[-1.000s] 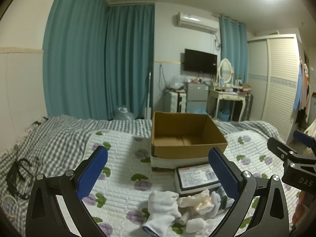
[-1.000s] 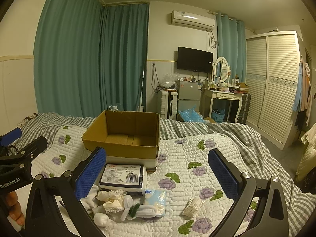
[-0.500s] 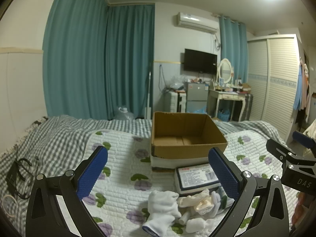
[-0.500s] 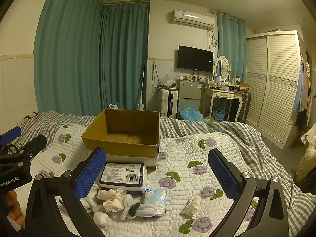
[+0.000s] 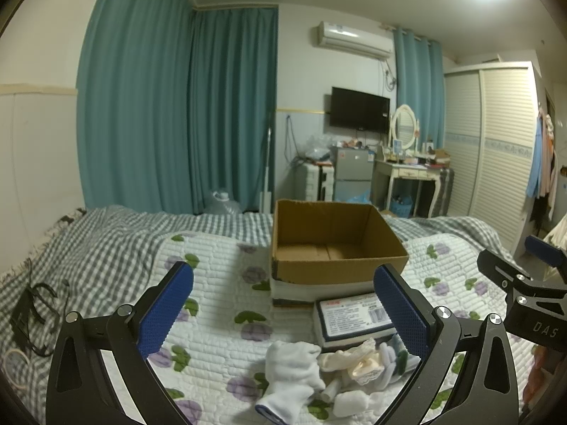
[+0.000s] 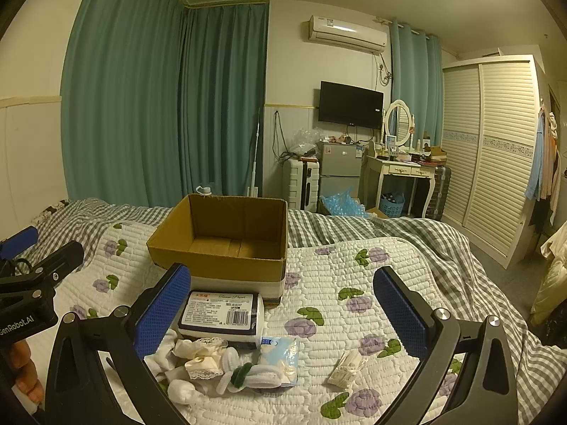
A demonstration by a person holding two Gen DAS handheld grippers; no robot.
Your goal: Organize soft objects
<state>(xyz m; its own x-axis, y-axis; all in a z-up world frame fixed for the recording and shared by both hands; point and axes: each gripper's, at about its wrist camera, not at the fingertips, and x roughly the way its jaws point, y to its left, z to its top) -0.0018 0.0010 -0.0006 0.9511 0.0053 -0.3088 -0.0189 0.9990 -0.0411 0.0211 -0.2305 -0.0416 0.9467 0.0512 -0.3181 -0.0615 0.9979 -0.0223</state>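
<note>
An empty brown cardboard box (image 5: 336, 248) (image 6: 226, 237) stands open on the floral quilt. In front of it lies a wrapped tissue pack (image 5: 354, 318) (image 6: 221, 313). A pile of white and cream socks (image 5: 319, 372) (image 6: 198, 364) lies nearest me, with a light blue packet (image 6: 281, 352) and a small cream item (image 6: 349, 368) to its right. My left gripper (image 5: 283, 304) is open and empty above the pile. My right gripper (image 6: 281, 304) is open and empty above the pile and packet.
The quilt (image 6: 354, 283) covers a grey checked bedspread (image 5: 88, 248). Black cables (image 5: 32, 308) lie at the bed's left edge. Beyond the bed are teal curtains, a small fridge (image 6: 340, 170), a dressing table (image 6: 404, 173) and a wardrobe (image 6: 496, 148).
</note>
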